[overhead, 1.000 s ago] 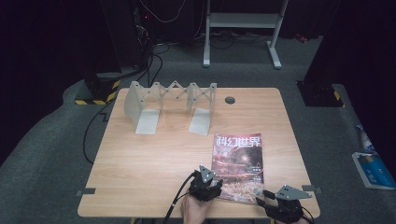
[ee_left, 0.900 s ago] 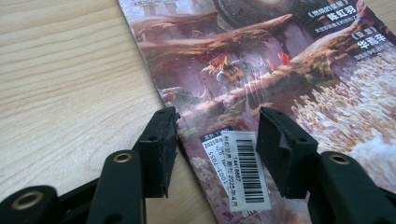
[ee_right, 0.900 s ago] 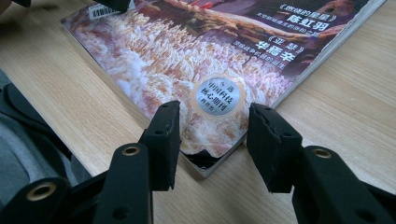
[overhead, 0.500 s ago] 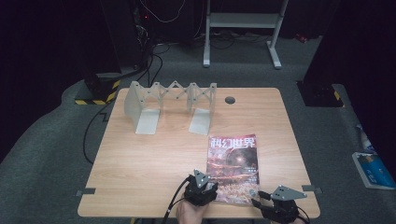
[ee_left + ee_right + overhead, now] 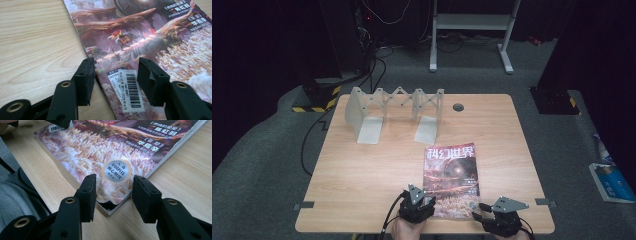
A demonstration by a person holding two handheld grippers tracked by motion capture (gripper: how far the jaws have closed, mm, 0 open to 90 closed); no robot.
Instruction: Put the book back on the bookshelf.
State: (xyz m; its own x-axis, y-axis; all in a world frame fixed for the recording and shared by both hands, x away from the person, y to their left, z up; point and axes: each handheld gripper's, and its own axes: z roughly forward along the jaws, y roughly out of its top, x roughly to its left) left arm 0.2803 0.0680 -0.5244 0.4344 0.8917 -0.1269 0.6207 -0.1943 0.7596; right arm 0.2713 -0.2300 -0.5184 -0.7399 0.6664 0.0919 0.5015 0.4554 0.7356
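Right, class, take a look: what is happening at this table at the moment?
A person holds a gripper in each hand at the near edge of a wooden table. The left gripper and the right gripper each stand open over a near corner of a magazine, which lies flat. Neither has clamped it. A grey folding book rack stands farther back.

Light wood-grain rectangular table [image 5: 362,170], rounded corners, round dark grommet hole [image 5: 458,107] near far edge. Grey metal brackets [image 5: 304,205] at near corners. Floor: grey carpet [image 5: 257,165], dimly lit beyond table. Far side: white metal stand frame [image 5: 472,22] on two feet, black cables [image 5: 377,70] trailing across carpet. Yellow-black hazard-striped strip [image 5: 314,107] at far left by dark cabinet [image 5: 337,35]. Surroundings dark. Blue flat packet [image 5: 612,182] on floor at right.
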